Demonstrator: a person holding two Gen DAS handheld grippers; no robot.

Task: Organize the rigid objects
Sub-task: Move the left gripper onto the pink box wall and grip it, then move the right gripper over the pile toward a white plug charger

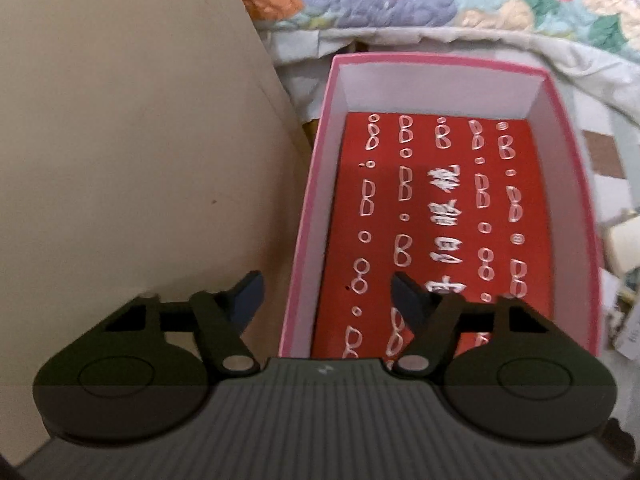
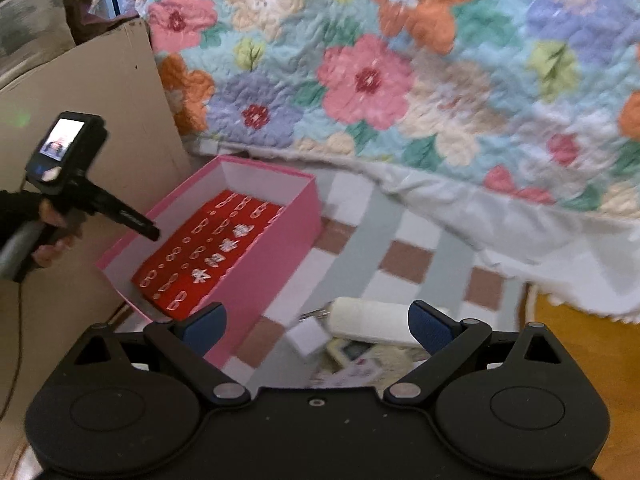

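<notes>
Left tongs (image 1: 326,300), open and empty, straddle the pink box's (image 1: 308,216) near-left wall; right tongs (image 2: 316,330), open and empty, hover over the white roll (image 2: 368,320), which lies crosswise.

We saw a floral quilt (image 2: 400,72) draped over a bed, its white edge hanging to the floor. A checked mat (image 2: 404,260) of grey, white and brown squares lay below, with yellow floor (image 2: 576,344) beside it. A tan board (image 1: 120,140) stood at the left
</notes>
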